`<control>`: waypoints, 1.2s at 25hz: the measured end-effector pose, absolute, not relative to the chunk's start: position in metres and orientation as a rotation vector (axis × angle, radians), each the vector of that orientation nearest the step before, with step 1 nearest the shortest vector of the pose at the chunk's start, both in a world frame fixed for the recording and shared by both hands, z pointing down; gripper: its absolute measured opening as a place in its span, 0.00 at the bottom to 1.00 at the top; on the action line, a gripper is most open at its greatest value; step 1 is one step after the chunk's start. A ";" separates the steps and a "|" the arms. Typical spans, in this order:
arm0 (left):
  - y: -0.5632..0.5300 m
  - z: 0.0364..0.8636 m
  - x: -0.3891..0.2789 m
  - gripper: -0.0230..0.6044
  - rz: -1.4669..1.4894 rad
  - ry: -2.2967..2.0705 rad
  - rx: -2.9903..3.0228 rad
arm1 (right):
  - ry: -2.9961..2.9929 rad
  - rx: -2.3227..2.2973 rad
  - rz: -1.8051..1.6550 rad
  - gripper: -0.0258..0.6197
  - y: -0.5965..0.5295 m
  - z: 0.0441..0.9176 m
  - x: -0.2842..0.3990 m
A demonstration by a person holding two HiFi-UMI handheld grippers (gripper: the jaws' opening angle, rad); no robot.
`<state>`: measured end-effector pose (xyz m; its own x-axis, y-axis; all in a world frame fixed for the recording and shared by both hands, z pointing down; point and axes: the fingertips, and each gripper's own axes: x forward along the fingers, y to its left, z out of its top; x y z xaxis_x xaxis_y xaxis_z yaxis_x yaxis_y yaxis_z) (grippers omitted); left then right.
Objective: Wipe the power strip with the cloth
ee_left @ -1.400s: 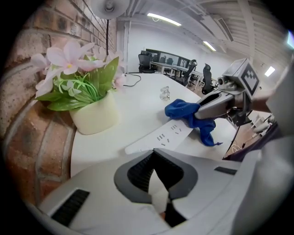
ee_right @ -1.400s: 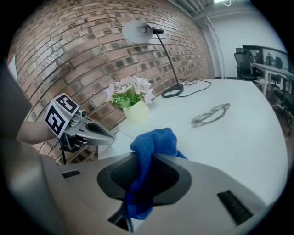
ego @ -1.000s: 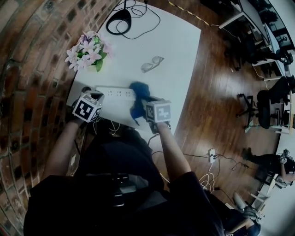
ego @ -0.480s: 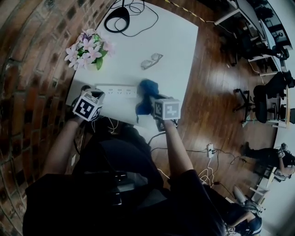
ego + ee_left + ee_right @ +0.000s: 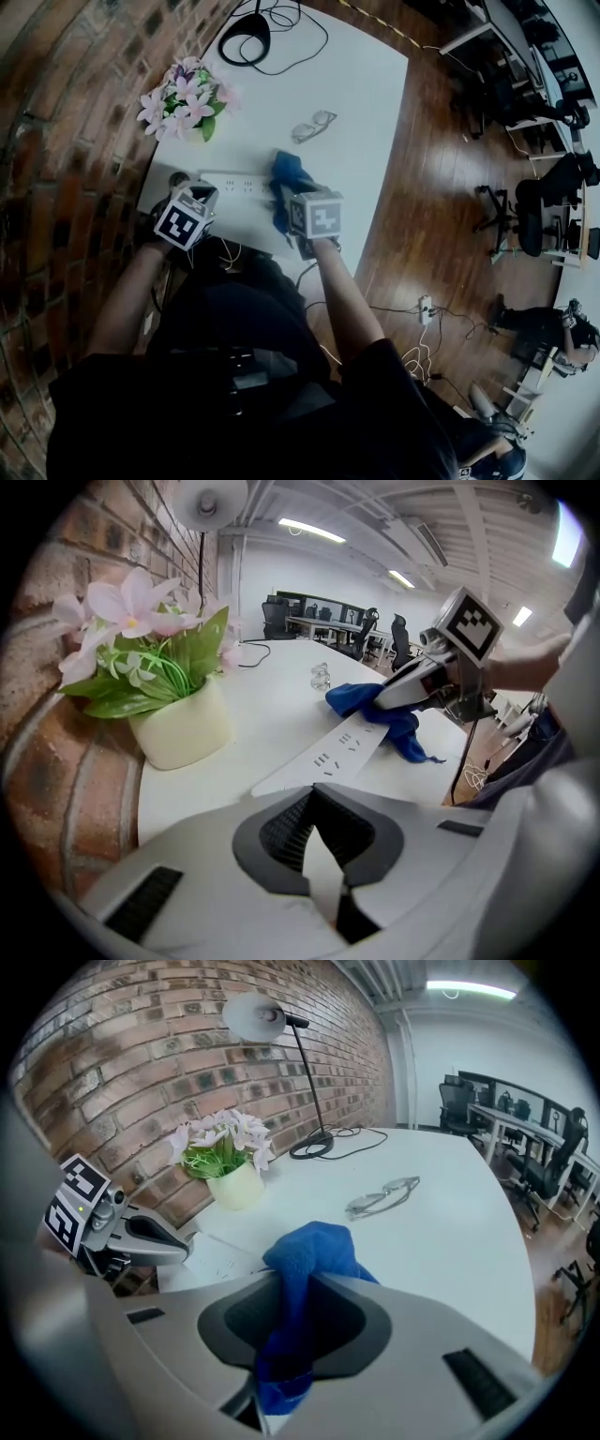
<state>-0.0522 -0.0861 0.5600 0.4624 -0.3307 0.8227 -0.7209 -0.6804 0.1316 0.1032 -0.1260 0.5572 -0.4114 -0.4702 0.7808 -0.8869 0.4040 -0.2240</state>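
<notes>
A long white power strip [image 5: 236, 182] lies on the white table [image 5: 366, 103]; in the left gripper view the power strip [image 5: 342, 752] runs away from my jaws. My left gripper [image 5: 200, 194] is shut, its tips at the strip's near left end; a thin white sliver shows between the jaws. My right gripper [image 5: 298, 199] is shut on a blue cloth [image 5: 286, 178], which rests on the strip's right end. In the right gripper view the cloth [image 5: 314, 1246] bulges out of the right gripper [image 5: 295, 1288]. The left gripper view shows the blue cloth [image 5: 380, 710] draped across the strip.
A pot of pink flowers [image 5: 187, 98] stands by the brick wall. Glasses [image 5: 312, 126] lie beyond the strip. A lamp base [image 5: 251, 42] with cable sits at the far end. The table's right edge drops to a wooden floor [image 5: 441, 216].
The right gripper with the cloth slid right along the strip, then back left onto its right end. The left gripper stayed at the strip's left end.
</notes>
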 end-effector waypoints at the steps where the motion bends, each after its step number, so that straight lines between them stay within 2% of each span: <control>1: -0.086 0.560 -0.051 0.05 1.113 -0.874 2.252 | -2.030 1.154 0.860 0.17 -0.126 0.558 0.102; 5: -0.086 0.559 -0.052 0.05 1.118 -0.860 2.261 | -2.037 1.158 0.878 0.17 -0.128 0.559 0.095; 11: -0.085 0.560 -0.051 0.05 1.149 -0.840 2.281 | -2.014 1.131 0.672 0.17 -0.129 0.560 0.090; 30: -0.085 0.559 -0.051 0.05 1.132 -0.812 2.276 | -2.051 0.927 0.540 0.17 -0.123 0.560 0.041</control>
